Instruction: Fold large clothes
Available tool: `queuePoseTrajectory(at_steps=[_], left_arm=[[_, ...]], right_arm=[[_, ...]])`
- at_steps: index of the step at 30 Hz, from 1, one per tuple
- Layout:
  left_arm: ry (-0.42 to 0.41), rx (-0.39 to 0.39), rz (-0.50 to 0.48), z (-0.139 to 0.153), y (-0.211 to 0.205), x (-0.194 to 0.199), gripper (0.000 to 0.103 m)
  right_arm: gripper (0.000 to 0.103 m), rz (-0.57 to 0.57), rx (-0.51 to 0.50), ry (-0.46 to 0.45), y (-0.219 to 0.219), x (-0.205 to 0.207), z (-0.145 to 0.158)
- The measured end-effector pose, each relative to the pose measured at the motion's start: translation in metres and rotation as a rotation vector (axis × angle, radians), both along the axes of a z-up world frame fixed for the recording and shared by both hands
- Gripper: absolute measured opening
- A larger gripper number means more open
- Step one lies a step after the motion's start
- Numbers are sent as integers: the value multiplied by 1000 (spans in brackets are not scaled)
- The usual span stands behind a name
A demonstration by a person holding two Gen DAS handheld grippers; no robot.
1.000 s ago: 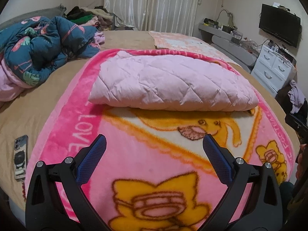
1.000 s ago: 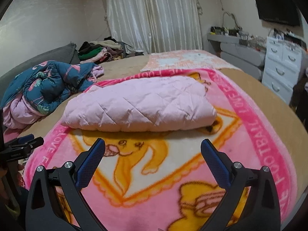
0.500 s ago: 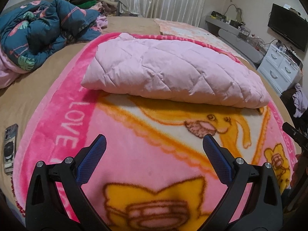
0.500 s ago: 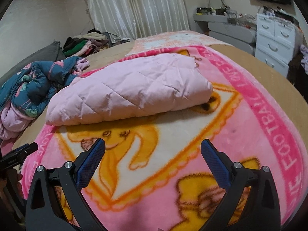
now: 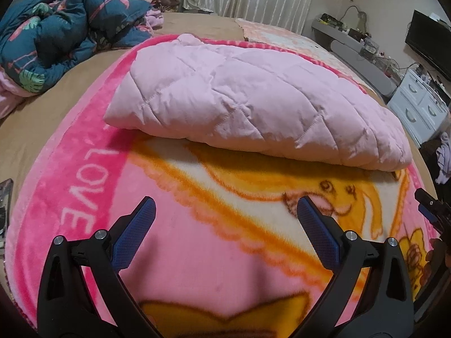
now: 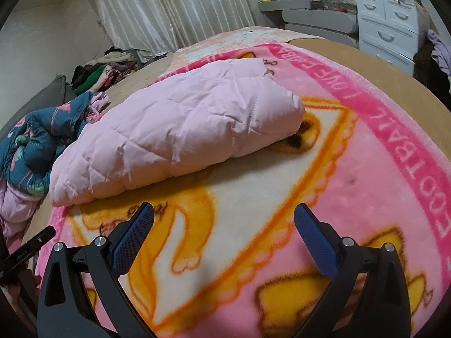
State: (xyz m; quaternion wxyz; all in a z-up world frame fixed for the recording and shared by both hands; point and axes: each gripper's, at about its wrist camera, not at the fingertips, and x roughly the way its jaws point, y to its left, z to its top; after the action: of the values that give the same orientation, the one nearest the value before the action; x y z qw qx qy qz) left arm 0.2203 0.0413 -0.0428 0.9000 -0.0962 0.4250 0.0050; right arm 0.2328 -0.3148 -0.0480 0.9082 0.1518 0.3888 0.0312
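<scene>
A pale pink quilted garment (image 5: 248, 98) lies folded into a long bundle across a pink and orange cartoon blanket (image 5: 197, 253) on the bed; the right wrist view shows the garment (image 6: 180, 135) too. My left gripper (image 5: 225, 205) hovers open over the blanket, a short way in front of the bundle's near edge, nothing between its blue pads. My right gripper (image 6: 224, 211) is also open and empty, in front of the bundle's right half. Each view catches the other gripper's tip at its edge: the right one (image 5: 431, 208) and the left one (image 6: 31, 245).
A crumpled dark blue flowered quilt (image 5: 56, 33) and a pile of clothes (image 6: 104, 70) lie at the far left of the bed. A phone (image 5: 5, 205) rests near the left bed edge. White drawers (image 6: 389, 22) and a TV (image 5: 428, 45) stand at the right.
Both grippers have moved forward and lower toward the folded pink garment, which looms larger. Both stayed open. The garment has not moved.
</scene>
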Motion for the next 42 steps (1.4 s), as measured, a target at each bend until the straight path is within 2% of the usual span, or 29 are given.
queuePoseTrajectory(at_steps=[9, 13, 18, 25, 31, 34, 42], left_arm=[[15, -53, 45, -7, 14, 26, 94], [27, -128, 82, -9, 28, 41, 94], [38, -265, 171, -14, 56, 61, 94], [43, -391, 279, -24, 85, 81, 94], [34, -512, 347, -37, 102, 98, 94], [21, -599, 373, -47, 108, 107, 94], [-21, -608, 376, -51, 113, 133, 95]], right_arm=[[99, -53, 103, 26, -11, 35, -7], [99, -105, 175, 48, -22, 55, -15], [99, -151, 276, 69, -32, 86, -21], [99, -189, 402, 85, -40, 125, -39], [99, -193, 441, 76, -42, 143, -48], [99, -185, 442, 69, -41, 148, -50], [99, -144, 422, 44, -42, 162, -53]])
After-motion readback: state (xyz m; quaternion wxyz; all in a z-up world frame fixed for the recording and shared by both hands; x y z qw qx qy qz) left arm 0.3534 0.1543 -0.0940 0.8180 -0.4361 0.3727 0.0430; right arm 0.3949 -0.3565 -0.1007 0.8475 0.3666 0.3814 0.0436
